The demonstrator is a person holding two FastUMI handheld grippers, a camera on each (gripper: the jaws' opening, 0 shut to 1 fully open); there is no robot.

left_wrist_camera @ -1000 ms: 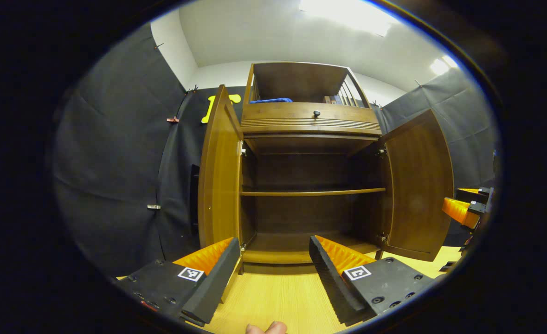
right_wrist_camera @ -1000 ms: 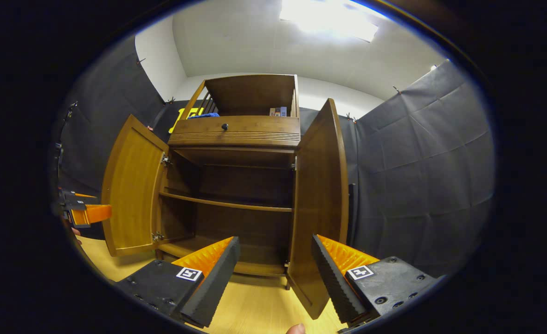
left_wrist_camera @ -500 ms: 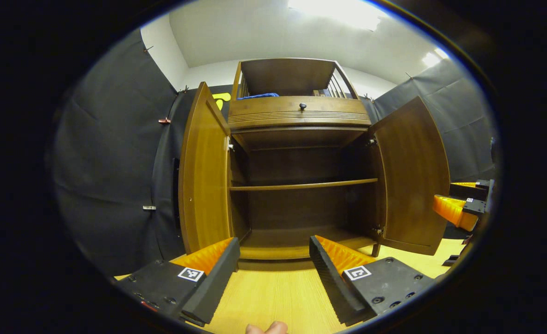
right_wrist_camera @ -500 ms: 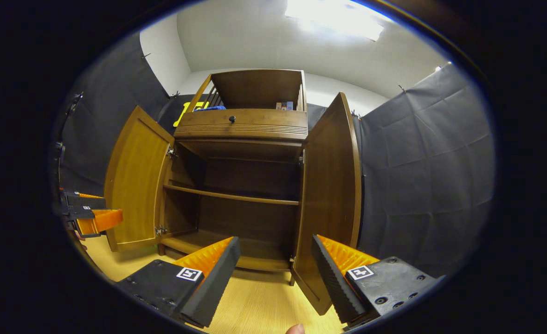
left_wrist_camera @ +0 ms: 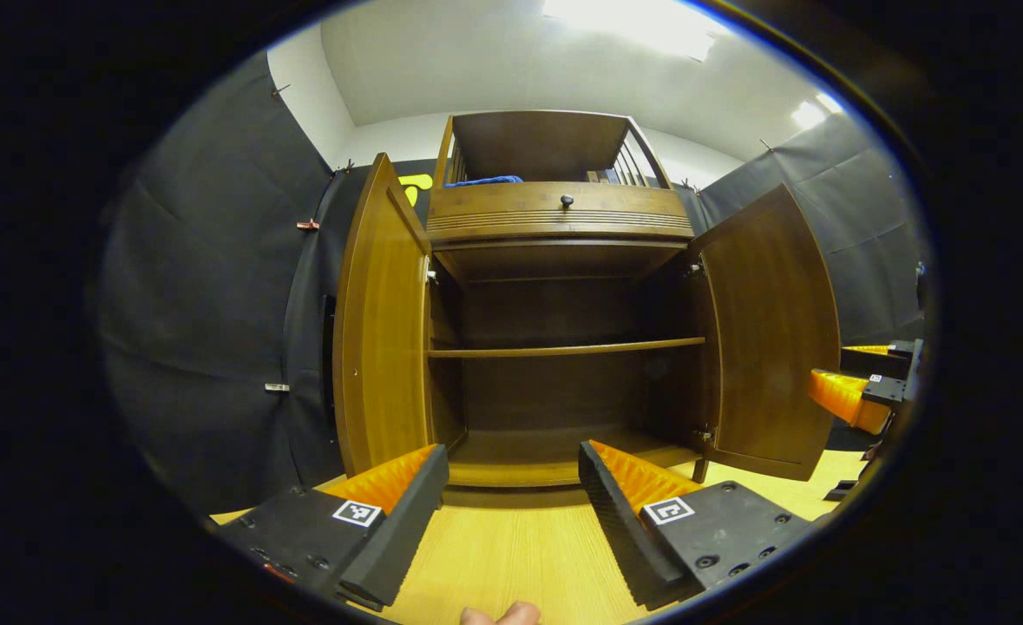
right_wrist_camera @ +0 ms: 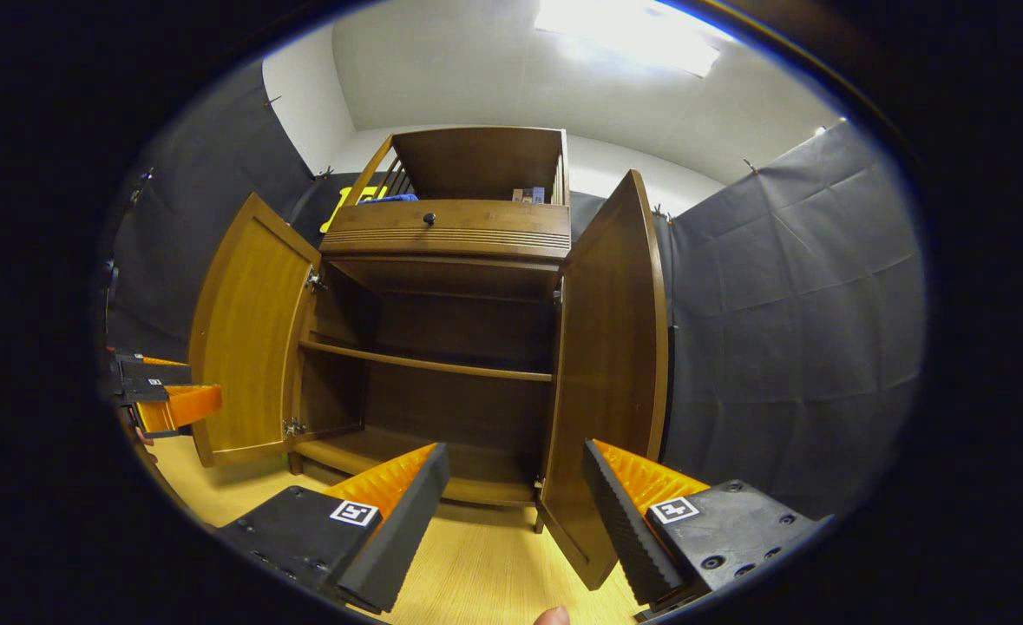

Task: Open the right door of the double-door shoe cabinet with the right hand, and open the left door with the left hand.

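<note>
Left gripper view looks straight into the shoe cabinet, which stands on a light wood floor with both doors swung wide. Its left door stands edge-on toward the camera, and its right door is angled outward. One shelf crosses the dark interior, a drawer with a small black knob sits above, and a blue cloth lies on the railed top. The left tongs are spread wide apart, gripping nothing, just short of the cabinet's base. The right tongs show at the far right, beyond the right door's outer edge.

Right gripper view has the right tongs likewise spread wide and empty, with the right door close ahead, its lower corner between the fingers. The left door hangs open, with the left tongs near its lower edge.
</note>
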